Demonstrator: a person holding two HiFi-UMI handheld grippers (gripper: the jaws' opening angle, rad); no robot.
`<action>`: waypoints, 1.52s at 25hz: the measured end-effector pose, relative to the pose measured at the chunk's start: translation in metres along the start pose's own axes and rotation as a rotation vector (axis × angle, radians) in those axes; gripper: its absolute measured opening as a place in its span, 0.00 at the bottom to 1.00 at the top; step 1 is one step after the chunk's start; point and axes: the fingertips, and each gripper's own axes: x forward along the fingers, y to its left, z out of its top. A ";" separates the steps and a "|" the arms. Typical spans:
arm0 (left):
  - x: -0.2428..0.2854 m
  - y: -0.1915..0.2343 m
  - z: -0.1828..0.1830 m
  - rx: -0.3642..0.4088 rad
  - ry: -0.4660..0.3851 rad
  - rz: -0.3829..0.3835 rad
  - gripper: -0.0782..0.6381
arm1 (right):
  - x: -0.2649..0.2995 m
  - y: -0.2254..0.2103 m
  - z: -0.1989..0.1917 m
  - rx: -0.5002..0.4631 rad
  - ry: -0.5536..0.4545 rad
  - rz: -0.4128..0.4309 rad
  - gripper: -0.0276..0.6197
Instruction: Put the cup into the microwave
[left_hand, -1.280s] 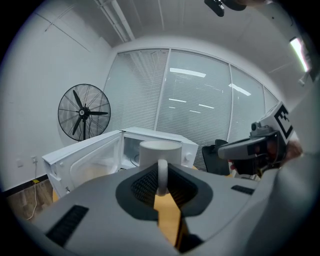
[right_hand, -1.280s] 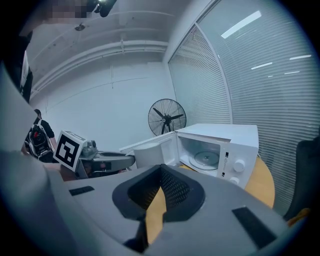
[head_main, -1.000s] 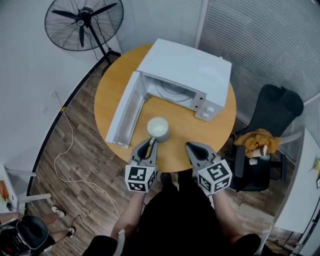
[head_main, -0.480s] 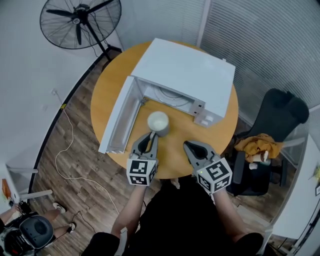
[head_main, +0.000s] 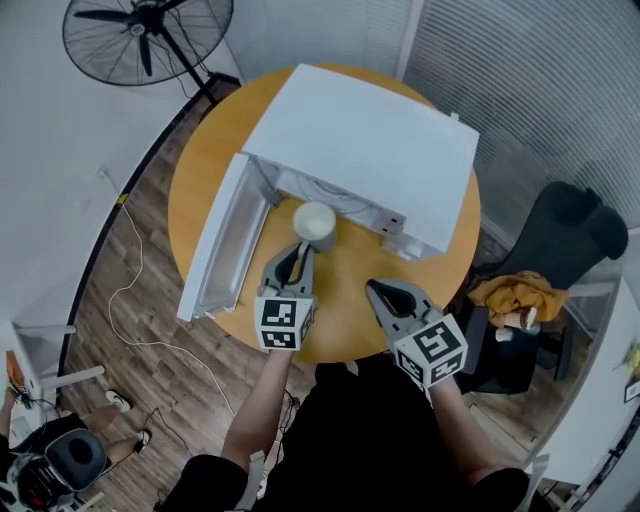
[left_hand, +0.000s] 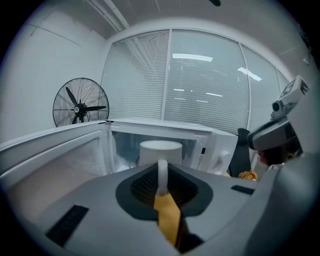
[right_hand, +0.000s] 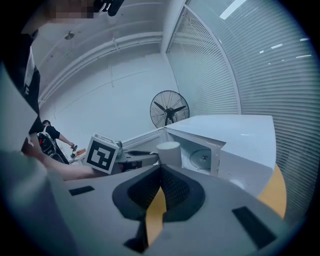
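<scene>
A white cup (head_main: 314, 222) hangs just in front of the open white microwave (head_main: 372, 140), at the mouth of its cavity. My left gripper (head_main: 299, 256) is shut on the cup's handle; in the left gripper view the handle (left_hand: 162, 172) runs up between the jaws, with the cup (left_hand: 160, 151) and the cavity (left_hand: 125, 147) behind it. The microwave door (head_main: 220, 238) stands swung out to the left. My right gripper (head_main: 379, 293) hovers over the table's near edge, shut and holding nothing. The right gripper view shows the cup (right_hand: 168, 151) beside the microwave (right_hand: 235, 135).
The round wooden table (head_main: 345, 300) carries the microwave. A standing fan (head_main: 140, 30) is at the far left, and a black chair (head_main: 575, 235) with an orange cloth (head_main: 515, 290) at the right. A cable (head_main: 130, 290) trails on the floor.
My left gripper has carried the cup forward from the table's near side to the microwave opening. The right gripper has barely moved.
</scene>
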 end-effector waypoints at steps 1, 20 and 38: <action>0.006 0.001 -0.001 0.004 0.001 0.004 0.16 | 0.001 -0.003 -0.001 0.004 0.002 0.002 0.06; 0.090 0.013 -0.024 -0.003 0.063 0.032 0.16 | 0.013 -0.023 -0.015 0.041 0.041 0.058 0.06; 0.132 0.015 -0.029 0.042 0.063 0.061 0.16 | 0.007 -0.021 -0.019 0.049 0.042 0.058 0.06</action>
